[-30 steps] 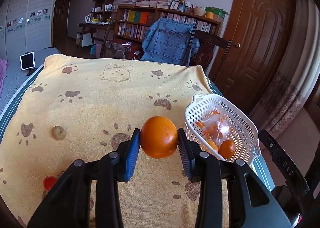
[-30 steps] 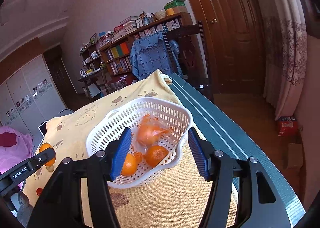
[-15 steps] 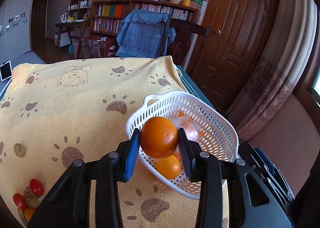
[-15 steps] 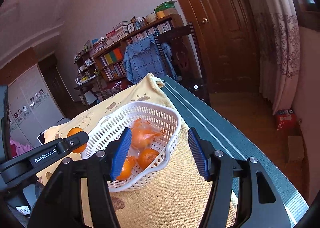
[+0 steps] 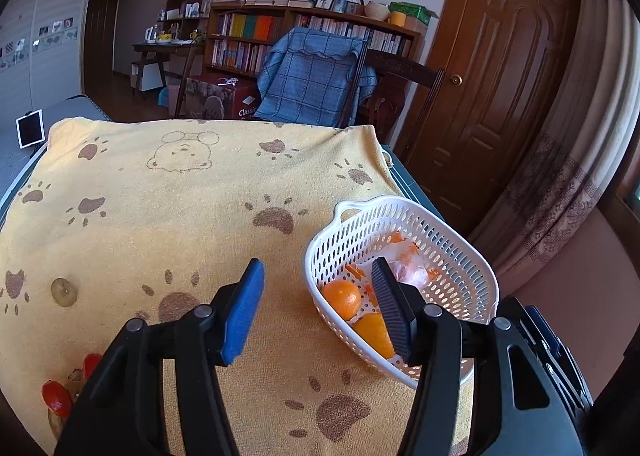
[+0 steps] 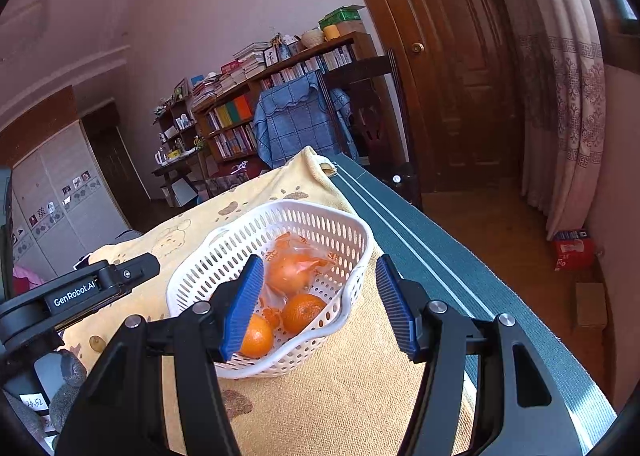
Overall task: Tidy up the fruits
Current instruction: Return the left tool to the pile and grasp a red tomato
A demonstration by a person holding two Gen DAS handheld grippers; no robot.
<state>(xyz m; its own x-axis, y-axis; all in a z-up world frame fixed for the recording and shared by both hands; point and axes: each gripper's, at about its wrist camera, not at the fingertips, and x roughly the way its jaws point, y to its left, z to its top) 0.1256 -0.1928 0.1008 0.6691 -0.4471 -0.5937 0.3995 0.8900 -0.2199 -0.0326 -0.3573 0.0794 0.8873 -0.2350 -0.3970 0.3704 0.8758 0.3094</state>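
A white perforated basket [image 5: 452, 240] [image 6: 224, 252] sits on the yellow paw-print towel [image 5: 180, 192] near the table's right edge. It holds two loose oranges [image 5: 342, 298] [image 6: 302, 312] and a bagged orange [image 6: 290, 270]. My left gripper [image 5: 318, 308] is open and empty, just left of and above the basket's near rim. My right gripper [image 6: 320, 304] is open and empty, above the basket's near side. Small red fruits [image 5: 58, 396] lie at the towel's lower left, and a pale round fruit [image 5: 64, 291] lies to the left.
The towel covers a dark green table [image 6: 432, 256] whose right edge drops to the wooden floor. A chair draped in blue cloth [image 5: 316, 84] stands behind the table, with bookshelves and a brown door [image 5: 500, 96] beyond. The left gripper's body [image 6: 80, 292] shows at left in the right wrist view.
My left gripper carried the orange to the basket, opened and let it go into the basket. It has since drawn back to the left. My right gripper stayed open over the basket.
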